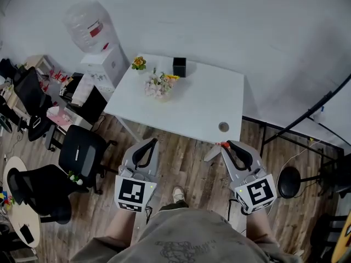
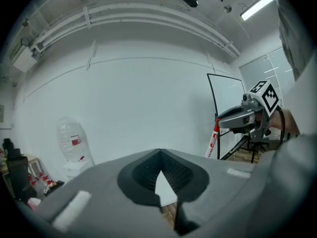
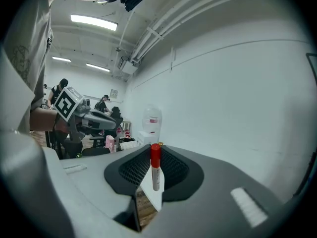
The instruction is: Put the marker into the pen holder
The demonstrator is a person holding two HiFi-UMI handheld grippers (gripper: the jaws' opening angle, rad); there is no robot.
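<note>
The black pen holder (image 1: 179, 67) stands at the far edge of the white table (image 1: 203, 100). My right gripper (image 1: 226, 144) hangs short of the table's near edge, shut on a white marker with a red cap (image 1: 215, 152). In the right gripper view the marker (image 3: 155, 171) stands upright between the jaws of the right gripper (image 3: 154, 158), cap up. My left gripper (image 1: 152, 141) is level with it to the left, its jaws meeting at the tips with nothing in them (image 2: 159, 155). The left gripper view also catches the marker (image 2: 212, 143).
A bunch of flowers (image 1: 159, 85) and a small flower pot (image 1: 139, 63) lie on the table left of the holder. A round cable hole (image 1: 223, 126) is near the front right corner. A water dispenser (image 1: 104, 53), office chairs (image 1: 82, 149) and a stool (image 1: 289, 182) flank the table.
</note>
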